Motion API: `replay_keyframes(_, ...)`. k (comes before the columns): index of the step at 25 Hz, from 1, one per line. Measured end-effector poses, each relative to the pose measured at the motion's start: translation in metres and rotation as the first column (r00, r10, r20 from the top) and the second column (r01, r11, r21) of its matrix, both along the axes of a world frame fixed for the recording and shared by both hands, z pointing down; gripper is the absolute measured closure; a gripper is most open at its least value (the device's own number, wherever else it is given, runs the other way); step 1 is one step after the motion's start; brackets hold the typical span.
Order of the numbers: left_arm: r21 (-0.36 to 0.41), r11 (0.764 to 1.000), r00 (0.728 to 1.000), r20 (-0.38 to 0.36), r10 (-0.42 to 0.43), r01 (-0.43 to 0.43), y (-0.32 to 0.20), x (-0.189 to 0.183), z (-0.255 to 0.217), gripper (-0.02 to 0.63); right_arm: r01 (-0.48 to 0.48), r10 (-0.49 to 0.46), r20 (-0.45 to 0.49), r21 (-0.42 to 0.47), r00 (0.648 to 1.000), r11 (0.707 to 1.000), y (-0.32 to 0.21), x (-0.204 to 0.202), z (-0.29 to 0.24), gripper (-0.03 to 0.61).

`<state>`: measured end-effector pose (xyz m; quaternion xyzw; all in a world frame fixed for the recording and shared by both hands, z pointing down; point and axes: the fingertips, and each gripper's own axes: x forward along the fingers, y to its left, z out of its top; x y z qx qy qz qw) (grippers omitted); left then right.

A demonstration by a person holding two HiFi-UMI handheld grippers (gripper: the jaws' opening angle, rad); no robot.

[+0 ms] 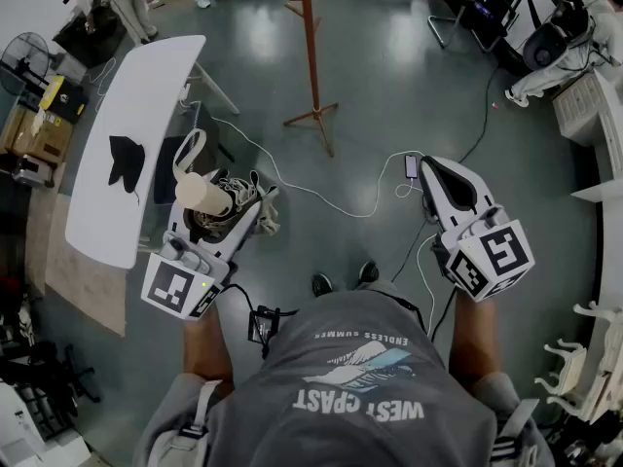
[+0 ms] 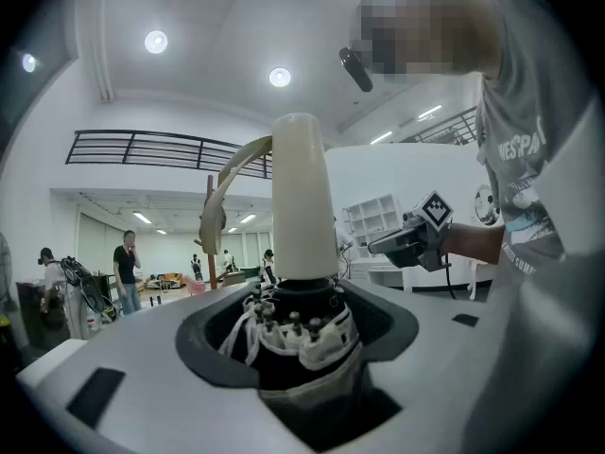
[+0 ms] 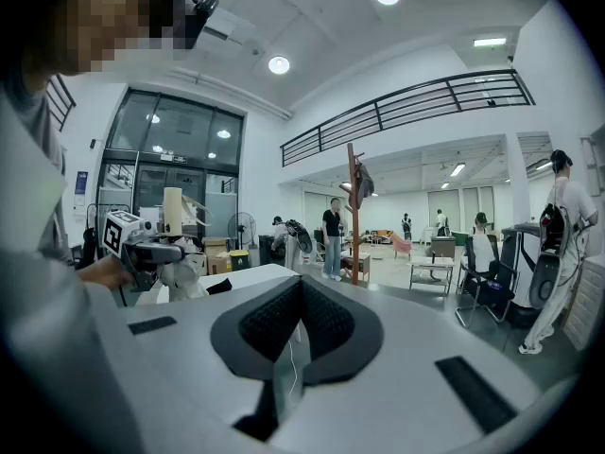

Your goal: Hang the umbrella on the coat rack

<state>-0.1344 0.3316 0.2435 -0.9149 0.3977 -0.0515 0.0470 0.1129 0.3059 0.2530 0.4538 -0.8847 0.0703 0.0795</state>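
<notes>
My left gripper (image 1: 232, 205) is shut on the folded black umbrella (image 1: 202, 195), held level at the left. In the left gripper view the umbrella's cream handle (image 2: 302, 206) stands up from between the jaws, with the rib tips bunched below it and a beige strap loop (image 2: 236, 164) curving off to the left. At the right, my right gripper (image 1: 435, 170) is shut with nothing in it; its black pads (image 3: 326, 324) meet at the tips. The brown wooden coat rack (image 1: 311, 56) stands ahead on the grey floor, a few steps away, and also shows as coat rack (image 3: 352, 216) in the right gripper view.
A white table (image 1: 146, 86) stands at the left with a black item (image 1: 125, 161) on it. White cables (image 1: 321, 195) and a phone (image 1: 411, 166) lie on the floor between me and the rack. Chairs and equipment (image 1: 496, 13) stand at the far right, white shelving (image 1: 594, 115) along the right edge.
</notes>
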Motion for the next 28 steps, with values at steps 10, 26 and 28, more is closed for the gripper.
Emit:
replay_keyframes(10, 0.008, 1.000, 1.000, -0.001, 0.013, -0.013, 0.005, -0.015, 0.004, 0.347, -0.027, 0.027, 0.005, 0.005, 1.000, 1.000, 0.005, -0.012, 0.002, 0.555)
replay_keyframes(26, -0.026, 1.000, 1.000, 0.003, 0.014, -0.014, -0.029, -0.007, 0.013, 0.347, -0.040, 0.043, 0.071, -0.036, 0.997, 0.999, -0.037, -0.004, 0.011, 0.555)
replay_keyframes(28, -0.034, 0.999, 1.000, 0.008, 0.005, -0.005, -0.040, -0.004, 0.014, 0.347, -0.028, 0.031, 0.081, -0.041, 0.996, 0.999, -0.052, -0.003, 0.013, 0.555)
